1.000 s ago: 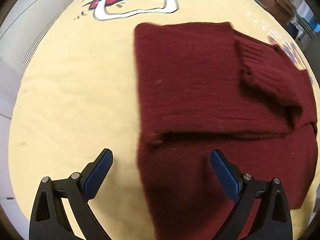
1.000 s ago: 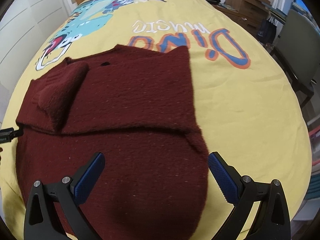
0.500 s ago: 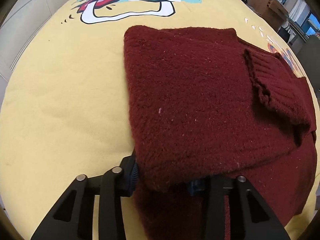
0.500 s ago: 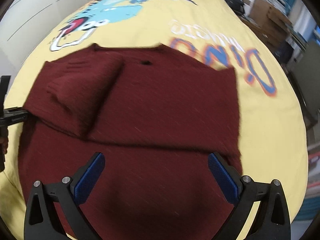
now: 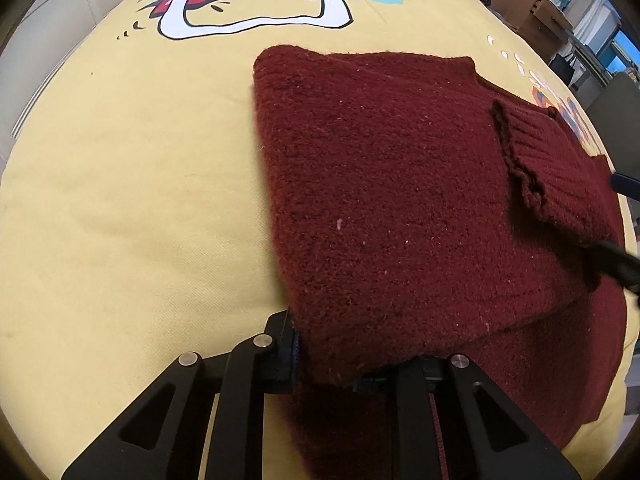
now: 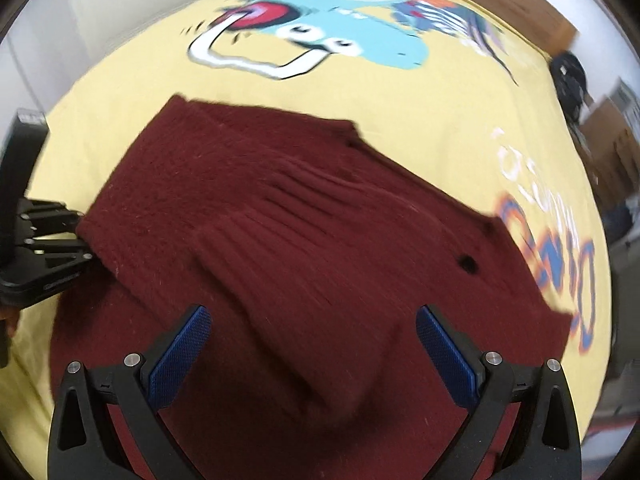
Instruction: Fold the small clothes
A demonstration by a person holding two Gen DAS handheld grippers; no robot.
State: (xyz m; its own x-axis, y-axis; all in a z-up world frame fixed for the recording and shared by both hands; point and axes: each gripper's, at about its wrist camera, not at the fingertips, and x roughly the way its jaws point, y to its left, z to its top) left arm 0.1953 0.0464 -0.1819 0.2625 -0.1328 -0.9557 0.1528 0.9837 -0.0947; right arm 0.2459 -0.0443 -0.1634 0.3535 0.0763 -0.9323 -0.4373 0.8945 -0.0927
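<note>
A dark red fuzzy knitted sweater [image 5: 400, 200] lay partly folded on a bed covered by a yellow sheet with a big blue cartoon dinosaur [image 5: 120, 200]. The left gripper [image 5: 336, 364] had its jaws closing tight on the near corner of the folded top layer, and the wool bunched up between the pads. The right gripper [image 6: 312, 356] hung over the other end of the sweater with its blue jaws spread wide and nothing in them. The picture from that side was blurry, so that hand seemed to be on the move. In the right view the sweater's long side ran from the pinched corner at the left to the far edge near the orange letters [image 6: 576, 280] on the right. A ribbed sleeve [image 6: 280, 232] lay folded across the middle, and its thick edge sat right in front of the open jaws. The left hand already had its corner, so the next fold probably depended on the right jaws coming down on the cloth just below them. The bed was soft and puffy, so the sweater could sink or slide a little. Cardboard boxes [image 5: 536, 12] and a dark bag [image 6: 568, 76] stood past the far edge of the bed, and a white wall panel [image 5: 44, 40] was on the left.
</note>
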